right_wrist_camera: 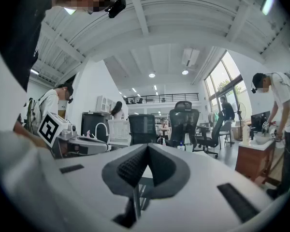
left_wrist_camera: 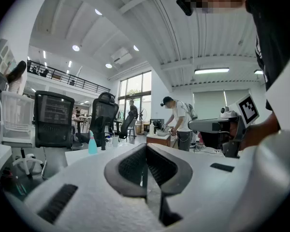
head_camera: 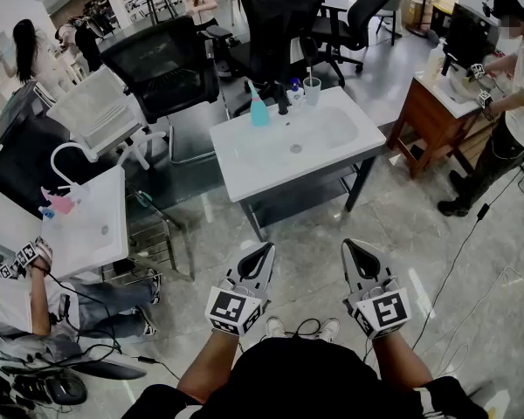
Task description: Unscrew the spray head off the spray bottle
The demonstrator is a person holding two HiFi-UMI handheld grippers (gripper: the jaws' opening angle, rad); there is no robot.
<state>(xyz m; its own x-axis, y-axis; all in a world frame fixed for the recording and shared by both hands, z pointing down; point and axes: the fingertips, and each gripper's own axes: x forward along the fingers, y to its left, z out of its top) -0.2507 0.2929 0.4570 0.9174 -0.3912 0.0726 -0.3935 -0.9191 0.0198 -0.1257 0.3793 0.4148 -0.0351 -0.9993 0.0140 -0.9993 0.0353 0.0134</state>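
While you hold both grippers level above the floor, short of the counter (head_camera: 244, 171), note the following. Your left gripper (head_camera: 258, 251) has its jaws pressed together, and the left gripper view confirms that nothing sits between them (left_wrist_camera: 146, 150). Your right gripper (head_camera: 356, 248) is likewise closed on nothing, its pads meeting in a single line in the right gripper view (right_wrist_camera: 148, 149). Neither gripper touches any object, and the two are held side by side, apart from each other. The bottle (head_camera: 258, 110), teal in colour, stands upright on the counter's back edge, toward the left corner, well apart from both grippers. Its spray head (head_camera: 252, 88) is seated on top. In the left gripper view the bottle (left_wrist_camera: 92, 144) appears left of the jaws, beyond them. A dark faucet (head_camera: 282, 99) stands just right of the bottle on the same back edge. A clear cup (head_camera: 311, 90) stands further right along that edge, near the back right corner. The basin (head_camera: 319, 133) occupies the middle of the counter. Two black chairs (head_camera: 170, 68) stand behind the counter. A second counter (head_camera: 92, 230) at your left carries a pink bottle (head_camera: 59, 204). A person (head_camera: 511, 85) works at a wooden stand (head_camera: 430, 120) at your right.
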